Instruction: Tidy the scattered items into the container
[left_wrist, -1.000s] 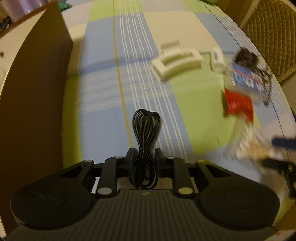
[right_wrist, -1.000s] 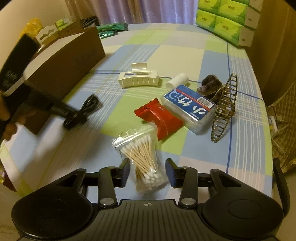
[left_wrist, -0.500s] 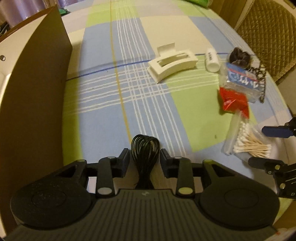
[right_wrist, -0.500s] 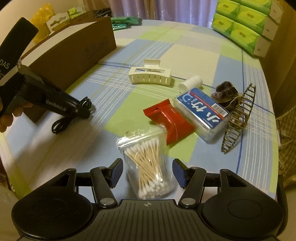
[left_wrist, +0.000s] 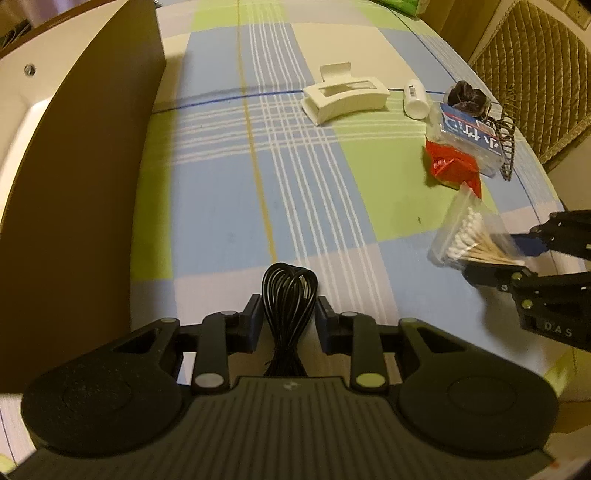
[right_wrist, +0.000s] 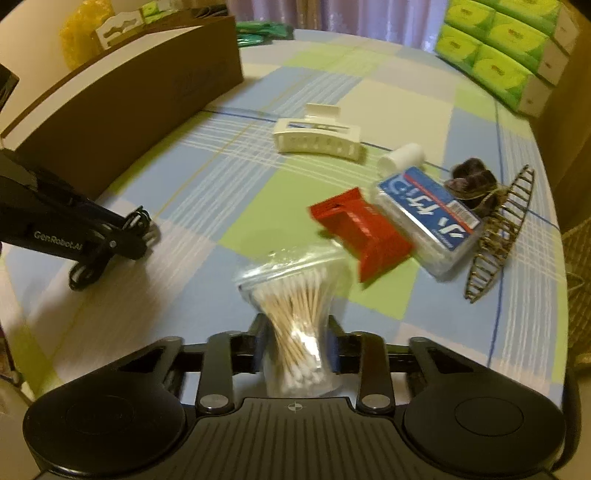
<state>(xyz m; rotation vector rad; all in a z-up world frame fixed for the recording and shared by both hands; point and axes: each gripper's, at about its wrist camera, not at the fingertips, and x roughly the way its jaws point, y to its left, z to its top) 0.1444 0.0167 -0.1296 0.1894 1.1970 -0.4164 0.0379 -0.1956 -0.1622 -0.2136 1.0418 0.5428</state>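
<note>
Right tongs: now clamped on the cotton swab bag, open half a second ago. Left tongs: closed on the black cable. Box left of both; both items ready to carry over.

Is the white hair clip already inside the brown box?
No, the white hair clip lies on the checked cloth, apart from the brown box.
</note>
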